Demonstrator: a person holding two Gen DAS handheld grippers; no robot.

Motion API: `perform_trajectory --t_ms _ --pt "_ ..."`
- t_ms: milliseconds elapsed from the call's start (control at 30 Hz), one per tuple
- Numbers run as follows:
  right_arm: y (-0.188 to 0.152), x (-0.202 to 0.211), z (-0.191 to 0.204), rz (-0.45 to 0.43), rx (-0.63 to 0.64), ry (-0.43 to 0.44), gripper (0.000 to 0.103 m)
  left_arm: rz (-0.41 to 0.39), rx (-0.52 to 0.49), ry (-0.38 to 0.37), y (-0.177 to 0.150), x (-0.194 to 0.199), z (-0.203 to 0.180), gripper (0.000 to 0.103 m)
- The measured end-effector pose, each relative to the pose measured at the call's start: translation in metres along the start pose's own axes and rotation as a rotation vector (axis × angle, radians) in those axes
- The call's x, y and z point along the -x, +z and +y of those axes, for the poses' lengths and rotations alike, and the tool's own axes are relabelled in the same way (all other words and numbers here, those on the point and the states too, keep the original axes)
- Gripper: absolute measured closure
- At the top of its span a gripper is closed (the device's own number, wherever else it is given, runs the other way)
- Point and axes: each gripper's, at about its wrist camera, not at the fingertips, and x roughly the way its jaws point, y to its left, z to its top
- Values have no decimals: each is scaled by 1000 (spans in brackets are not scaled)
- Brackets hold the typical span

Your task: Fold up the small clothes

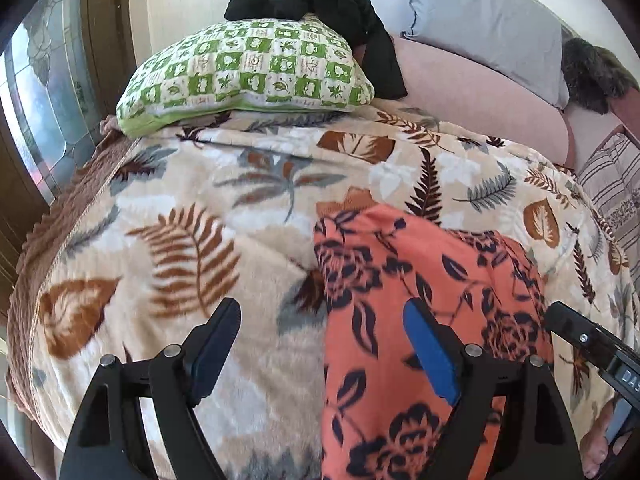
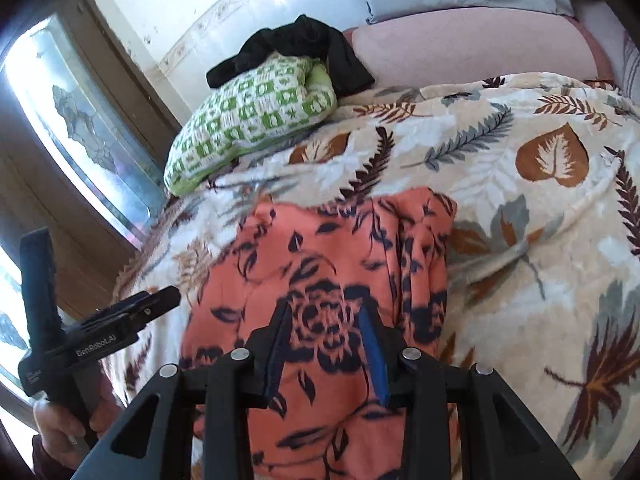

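Note:
A coral garment with dark navy flowers (image 1: 400,264) (image 2: 320,248) lies in a folded heap on a leaf-print blanket (image 1: 200,200). My left gripper (image 1: 320,308) hovers over the garment's left edge, open wide. Its left finger is over the blanket and its blue-padded right finger (image 1: 428,352) is over the cloth, with nothing pinched. My right gripper (image 2: 326,308) stands over the garment's middle with its jaws narrowed. Flowered cloth shows in the gap, and I cannot tell whether the pads press on it. In the right wrist view the left gripper (image 2: 100,268) is at the left, held by a hand (image 2: 60,424).
A green checked pillow (image 1: 248,68) sits at the blanket's far edge with a black cloth (image 1: 320,4) draped over it. Behind are a pink cushion (image 1: 480,92) and a grey pillow (image 1: 480,12). A window (image 1: 40,100) and a wooden frame stand to the left.

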Motion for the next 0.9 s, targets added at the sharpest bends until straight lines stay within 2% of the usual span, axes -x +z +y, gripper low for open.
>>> perform_trajectory --t_ms 67,133,200,233,333,433,567,667,767,800,900 --pt "17 -14 -8 -9 -27 9 65 58 -36 35 20 -33 -10 18" --pt "26 -45 -27 69 -98 -3 62 169 -60 41 29 -72 -19 18" --pt "24 -79 -48 177 -162 -19 62 225 -89 47 24 -102 -25 18" --pt "23 -81 -52 155 -167 -3 62 225 -91 67 20 -108 -27 17" --pt "27 -72 -37 142 -101 -31 62 144 -101 77 18 -90 -28 18" --pt "25 -51 -21 61 -25 -68 56 71 -98 102 19 -60 -28 18" --pt "10 -6 -2 -64 18 -94 50 -72 -48 68 13 8 -25 18" --pt "0 31 13 -159 49 -137 47 -154 -23 79 4 60 -22 18" --pt "-18 71 25 -238 49 -158 42 -213 -20 85 -6 104 -21 11" --pt "-25 83 28 -259 44 -160 40 -239 -22 94 -8 118 -20 8" --pt "-34 114 42 -295 45 -162 39 -324 -25 118 -16 159 -19 8"
